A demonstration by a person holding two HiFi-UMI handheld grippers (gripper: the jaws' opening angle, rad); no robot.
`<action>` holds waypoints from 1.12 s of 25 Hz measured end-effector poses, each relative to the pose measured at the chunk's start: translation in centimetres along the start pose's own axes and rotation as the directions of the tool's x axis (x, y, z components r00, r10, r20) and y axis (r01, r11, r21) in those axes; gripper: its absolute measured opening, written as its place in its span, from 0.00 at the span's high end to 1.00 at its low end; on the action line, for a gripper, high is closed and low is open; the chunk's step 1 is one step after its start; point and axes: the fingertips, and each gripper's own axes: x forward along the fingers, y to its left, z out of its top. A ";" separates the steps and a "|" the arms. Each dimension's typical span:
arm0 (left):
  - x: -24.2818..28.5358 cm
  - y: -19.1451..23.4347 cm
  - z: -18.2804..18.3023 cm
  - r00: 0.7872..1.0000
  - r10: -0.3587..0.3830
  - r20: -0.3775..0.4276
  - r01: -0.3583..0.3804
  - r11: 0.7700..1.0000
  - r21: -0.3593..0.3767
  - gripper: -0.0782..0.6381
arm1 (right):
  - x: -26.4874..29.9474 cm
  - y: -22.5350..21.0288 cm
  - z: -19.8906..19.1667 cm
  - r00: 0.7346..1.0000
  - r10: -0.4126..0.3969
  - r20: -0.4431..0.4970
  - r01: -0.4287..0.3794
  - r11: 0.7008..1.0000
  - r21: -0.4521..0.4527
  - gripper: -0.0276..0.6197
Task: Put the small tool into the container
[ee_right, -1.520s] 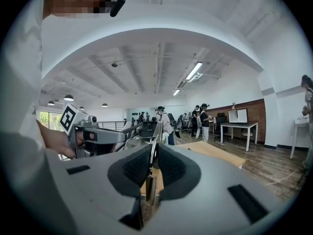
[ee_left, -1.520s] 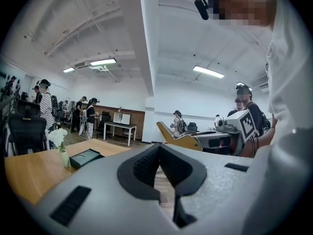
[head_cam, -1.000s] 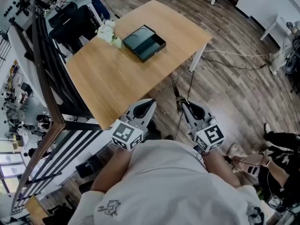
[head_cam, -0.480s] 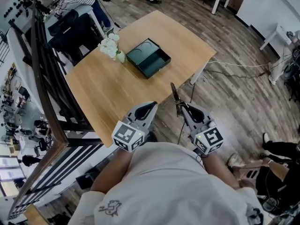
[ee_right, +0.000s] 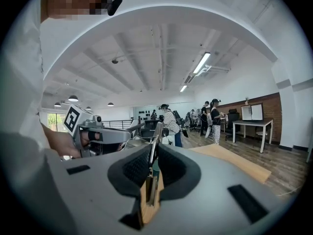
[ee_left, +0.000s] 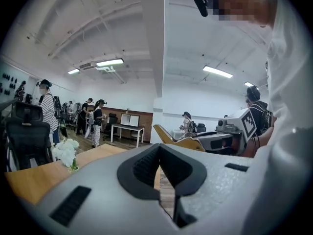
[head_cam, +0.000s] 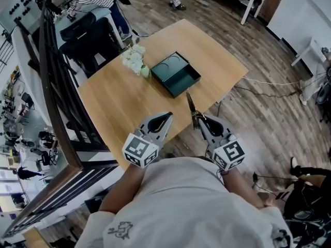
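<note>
- Right tool (head_cam: pixel 199 121) clamped narrow on small tool (head_cam: pixel 190 104), tip pointing ahead, near table (head_cam: pixel 119 107) edge.
- Left tool (head_cam: pixel 165 118) closed, empty.
- Carry level to the container (head_cam: pixel 187 87) mid-table, beside flowers (head_cam: pixel 135 60).
- Lower tip inside a compartment before releasing; likely to catch the rim otherwise.

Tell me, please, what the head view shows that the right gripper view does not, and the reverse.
Only the head view: the whole table from above, with the container in full beside the flowers. Only the right gripper view: the ceiling lamps, and a close look at the jaws pressed on the tool. Both: the right gripper holding the tool, the left gripper beside it, and part of the table.
</note>
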 end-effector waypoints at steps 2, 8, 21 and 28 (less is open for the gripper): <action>-0.3 0.5 0.1 1.000 0.008 -0.001 -0.008 1.000 -0.005 0.88 | 0.7 0.3 0.1 1.000 0.014 -0.005 -0.014 1.000 -0.001 0.91; -0.3 1.9 -0.2 0.999 0.045 -0.016 -0.046 0.999 -0.023 0.88 | 2.8 -0.2 0.3 0.998 0.055 -0.015 -0.055 0.998 0.010 0.91; 4.0 7.3 -0.1 0.978 0.210 -0.010 -0.210 0.974 -0.087 0.88 | 9.1 -6.2 0.9 0.974 0.221 -0.058 -0.222 0.975 -0.004 0.91; 6.8 9.6 -0.9 0.950 0.312 -0.022 -0.312 0.942 -0.123 0.88 | 12.5 -9.9 0.6 0.940 0.325 -0.108 -0.329 0.944 -0.023 0.91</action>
